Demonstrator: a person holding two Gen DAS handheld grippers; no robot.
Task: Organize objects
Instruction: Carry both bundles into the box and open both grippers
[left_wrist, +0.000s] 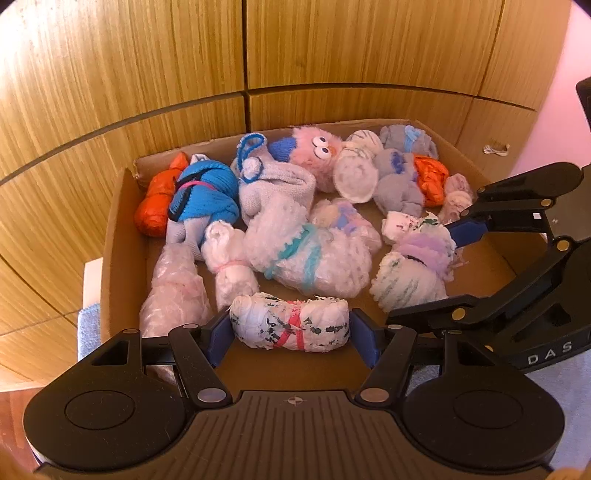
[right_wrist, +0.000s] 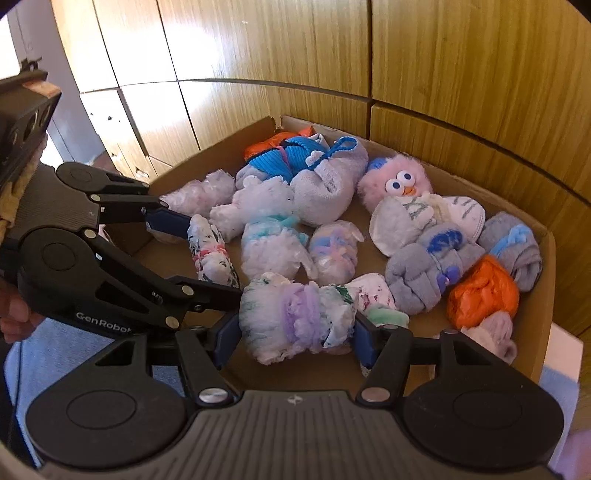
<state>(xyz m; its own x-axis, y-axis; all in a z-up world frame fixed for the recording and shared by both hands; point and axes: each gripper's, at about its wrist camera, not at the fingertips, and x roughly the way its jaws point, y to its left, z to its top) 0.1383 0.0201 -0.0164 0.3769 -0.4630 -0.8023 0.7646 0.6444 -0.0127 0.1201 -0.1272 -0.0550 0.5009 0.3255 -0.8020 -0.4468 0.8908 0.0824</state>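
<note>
A cardboard box (left_wrist: 122, 236) holds several tied bundles of socks and plastic. My left gripper (left_wrist: 290, 332) is shut on a white bundle with dark specks and a red band (left_wrist: 288, 326), at the box's near edge; the bundle also shows in the right wrist view (right_wrist: 212, 251). My right gripper (right_wrist: 295, 332) is shut on a white bundle with a purple yarn band (right_wrist: 295, 314), which shows in the left wrist view (left_wrist: 413, 266) too. The two grippers are side by side, the right one (left_wrist: 443, 266) to the right of the left.
In the box lie a pink fuzzy toy with eyes (left_wrist: 314, 151), a blue knit bundle (left_wrist: 207, 192), orange plastic bundles (left_wrist: 155, 203) (right_wrist: 480, 291), grey sock rolls (right_wrist: 424, 273) and bubble-wrap bundles (left_wrist: 173, 291). Wooden cupboard doors (left_wrist: 147, 74) stand behind the box. Blue-grey cloth (left_wrist: 88, 328) lies beneath.
</note>
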